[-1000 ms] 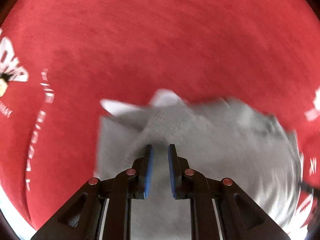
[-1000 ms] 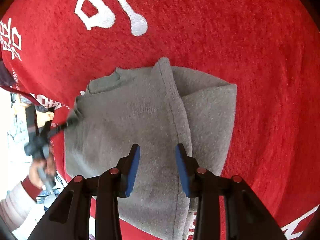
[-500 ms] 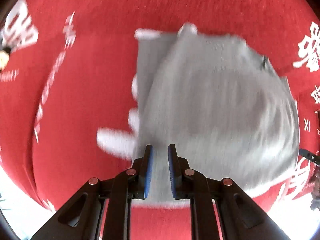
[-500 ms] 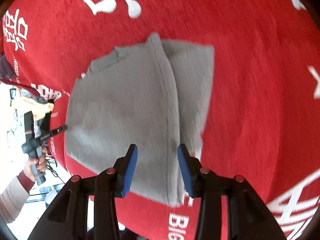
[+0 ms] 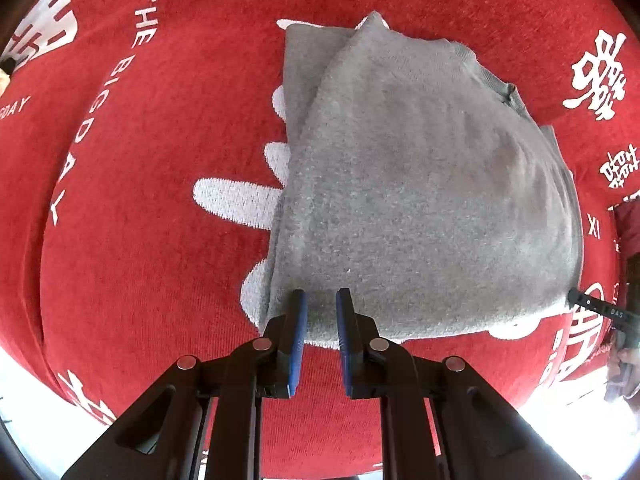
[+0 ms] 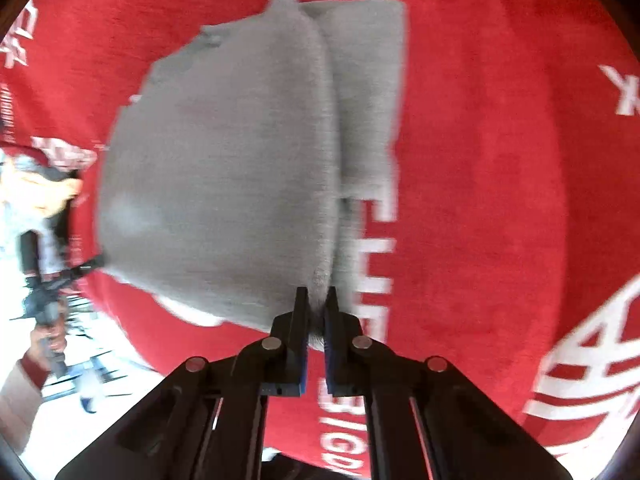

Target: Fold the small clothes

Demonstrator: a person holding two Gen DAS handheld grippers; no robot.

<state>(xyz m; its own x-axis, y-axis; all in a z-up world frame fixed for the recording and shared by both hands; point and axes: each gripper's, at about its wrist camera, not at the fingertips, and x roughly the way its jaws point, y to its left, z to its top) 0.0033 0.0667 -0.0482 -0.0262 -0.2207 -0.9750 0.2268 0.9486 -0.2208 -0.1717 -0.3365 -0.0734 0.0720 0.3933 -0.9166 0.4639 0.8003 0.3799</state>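
Lying folded, fuzzy grey garment (image 5: 420, 200) on red cloth (image 5: 140, 260)

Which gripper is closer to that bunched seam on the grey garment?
Right. The right gripper, whose jaws have just closed, pinches the seam at the garment's near edge. The left gripper sits at the near edge of the garment too, away from the seam.

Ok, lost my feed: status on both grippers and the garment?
Left gripper shut on grey garment. Right gripper just closed on its edge. Red cloth otherwise clear.
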